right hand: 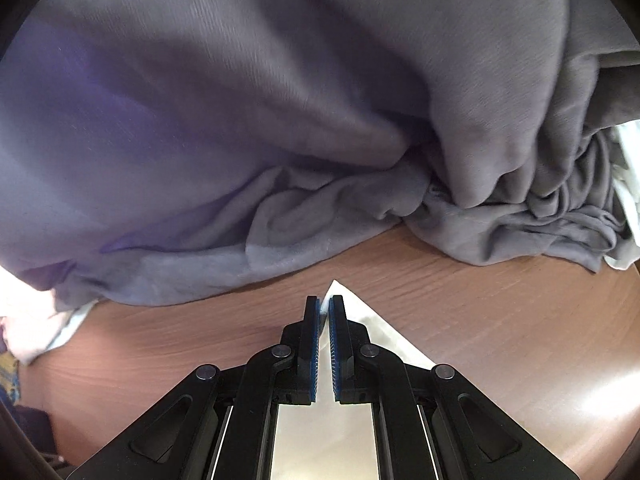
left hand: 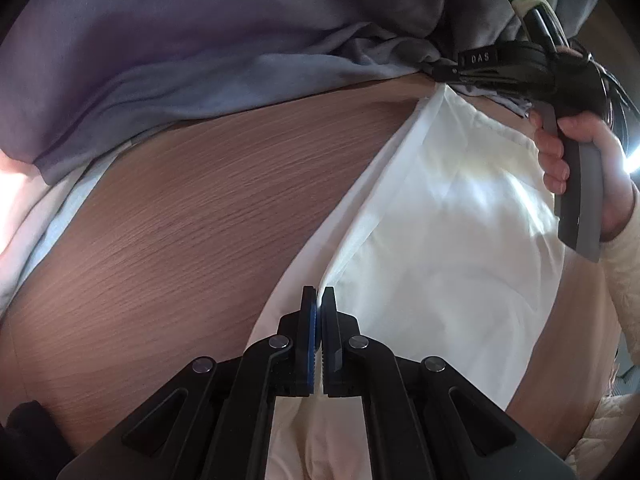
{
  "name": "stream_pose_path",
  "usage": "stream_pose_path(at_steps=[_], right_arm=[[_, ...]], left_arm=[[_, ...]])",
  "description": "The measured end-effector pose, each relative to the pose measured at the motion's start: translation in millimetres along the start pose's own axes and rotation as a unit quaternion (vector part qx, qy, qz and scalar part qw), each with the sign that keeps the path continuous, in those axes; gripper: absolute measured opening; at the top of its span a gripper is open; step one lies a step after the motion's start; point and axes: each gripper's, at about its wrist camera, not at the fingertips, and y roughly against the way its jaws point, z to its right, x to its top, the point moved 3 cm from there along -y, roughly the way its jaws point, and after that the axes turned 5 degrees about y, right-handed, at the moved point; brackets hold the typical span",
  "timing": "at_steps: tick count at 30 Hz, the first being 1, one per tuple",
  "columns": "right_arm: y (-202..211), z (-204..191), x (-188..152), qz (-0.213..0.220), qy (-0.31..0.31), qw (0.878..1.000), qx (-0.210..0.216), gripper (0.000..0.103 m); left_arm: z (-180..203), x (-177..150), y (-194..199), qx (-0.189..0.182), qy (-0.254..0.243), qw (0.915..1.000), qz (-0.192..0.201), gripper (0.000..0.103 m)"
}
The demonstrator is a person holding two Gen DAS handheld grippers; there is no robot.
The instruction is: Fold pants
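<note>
1. Left gripper (left hand: 319,294): jaws pressed together, pinching an edge of the white pants (left hand: 440,216); the fabric runs up between the blue pads.
2. Right gripper (right hand: 325,304): jaws closed on a pointed corner of the same white pants (right hand: 376,332), the tip poking out just past the fingertips.
3. In the left wrist view the white pants hang stretched between the two grippers, over the wooden table (left hand: 192,208).
4. The right hand (left hand: 580,168) grips its tool's grey handle at the upper right; a cream sleeve (left hand: 624,280) covers the wrist.
5. A pile of grey-lavender garments (right hand: 240,120) lies bunched on the table's far side, with more white cloth (right hand: 628,200) beside it at the right.
</note>
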Motion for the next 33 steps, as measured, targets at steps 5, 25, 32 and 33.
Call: stream_pose_path(at_steps=[5, 25, 32, 33], right_arm=[[-16, 4, -5, -0.012, -0.012, 1.0, -0.01, 0.006], [58, 4, -37, 0.046, 0.02, 0.998, -0.037, 0.041], [119, -43, -87, 0.093, 0.138, 0.986, -0.021, 0.052], [125, -49, -94, 0.091, 0.142, 0.986, -0.012, 0.052]], left_arm=[[-1, 2, -4, 0.0, -0.002, 1.0, -0.003, 0.004], [-24, -6, 72, 0.046, 0.022, 0.9942, 0.094, 0.042], [-40, -59, 97, 0.061, -0.002, 0.995, 0.079, 0.042], [-44, -65, 95, 0.056, 0.01, 0.9956, 0.074, 0.042]])
